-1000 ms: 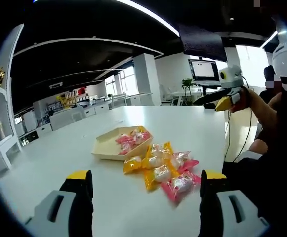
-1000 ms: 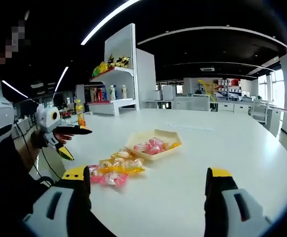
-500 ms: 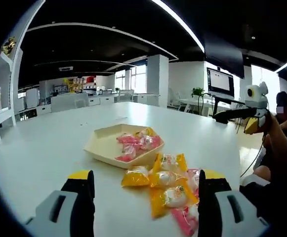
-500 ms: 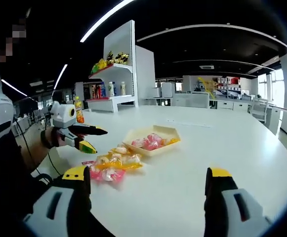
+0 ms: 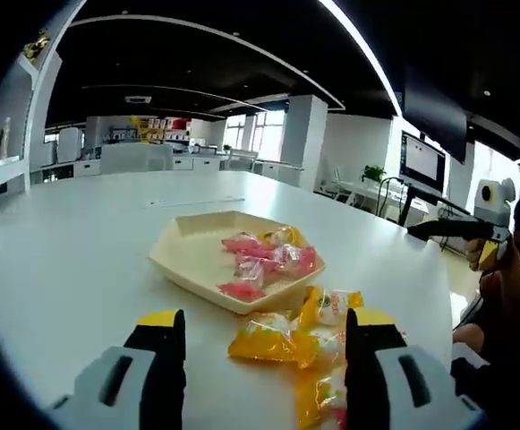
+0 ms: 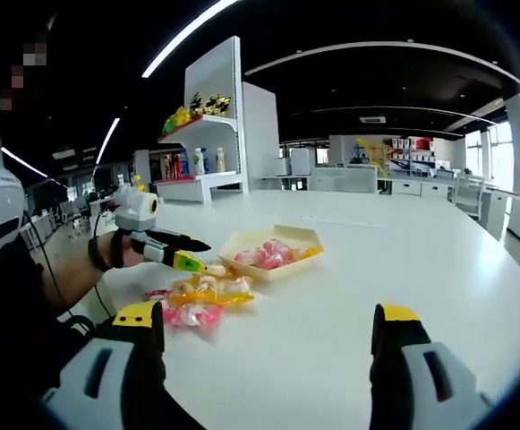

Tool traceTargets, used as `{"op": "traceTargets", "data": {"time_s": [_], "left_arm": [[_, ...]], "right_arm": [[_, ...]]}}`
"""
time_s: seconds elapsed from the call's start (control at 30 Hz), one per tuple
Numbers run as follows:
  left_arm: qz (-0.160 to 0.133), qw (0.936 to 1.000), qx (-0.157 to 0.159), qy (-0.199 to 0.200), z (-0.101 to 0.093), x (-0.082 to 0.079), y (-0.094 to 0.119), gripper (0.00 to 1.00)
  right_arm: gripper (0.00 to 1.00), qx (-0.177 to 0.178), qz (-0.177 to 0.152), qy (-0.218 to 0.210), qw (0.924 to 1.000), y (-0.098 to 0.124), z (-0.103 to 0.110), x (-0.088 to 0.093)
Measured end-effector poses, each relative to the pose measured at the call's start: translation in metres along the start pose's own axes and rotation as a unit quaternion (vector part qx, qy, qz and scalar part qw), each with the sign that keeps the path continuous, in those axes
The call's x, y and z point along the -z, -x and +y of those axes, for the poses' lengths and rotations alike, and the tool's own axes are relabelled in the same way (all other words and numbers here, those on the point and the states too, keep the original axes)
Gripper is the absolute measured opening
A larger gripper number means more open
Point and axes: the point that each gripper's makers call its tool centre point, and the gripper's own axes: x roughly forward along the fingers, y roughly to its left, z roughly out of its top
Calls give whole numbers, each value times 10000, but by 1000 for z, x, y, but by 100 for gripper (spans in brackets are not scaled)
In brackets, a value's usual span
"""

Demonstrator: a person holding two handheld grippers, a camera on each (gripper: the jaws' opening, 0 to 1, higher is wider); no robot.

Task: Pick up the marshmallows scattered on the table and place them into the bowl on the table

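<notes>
A cream hexagonal bowl (image 5: 186,258) holds several pink and yellow wrapped marshmallows (image 5: 264,260). More wrapped marshmallows (image 5: 282,339) lie scattered on the white table just in front of it. My left gripper (image 5: 264,358) is open and low over the table, its jaws straddling the near end of this pile. In the right gripper view the left gripper (image 6: 199,255) reaches in over the scattered marshmallows (image 6: 201,300), beside the bowl (image 6: 244,242). My right gripper (image 6: 268,345) is open and holds nothing, well back from the pile. It also hangs at the table's edge (image 5: 461,240).
The round white table (image 6: 403,269) stretches wide and bare beyond the bowl. A white shelf unit (image 6: 215,134) with bottles and snacks stands behind it. A monitor (image 5: 421,166) and desks fill the far room. A person's hand (image 6: 107,251) holds the left gripper.
My left gripper has moved forward and down to the scattered marshmallows, so pile and bowl look larger between its jaws. The right gripper has barely moved.
</notes>
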Motion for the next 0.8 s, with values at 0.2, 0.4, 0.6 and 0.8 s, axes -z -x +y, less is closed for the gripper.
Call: {"op": "traceTargets", "data": {"time_s": [0.2,0.4,0.6,0.8], "left_arm": [[163,9998,-84,91,15,4,-9,66],[213,9996,-78,177,8,9,-9,59],[273,9994,-74,207,7,12,-12,49],[338,9994,-67,103,-1,16,-14,45]], "right_arm": [[94,14,13,-32,10000,0,-1,3],[94,-4,35,-44,10000,-2,0,5],[93,-35,50,-40,10000,-5,2,6],[93,-5,65,-56,10000,-5,0,7]]}}
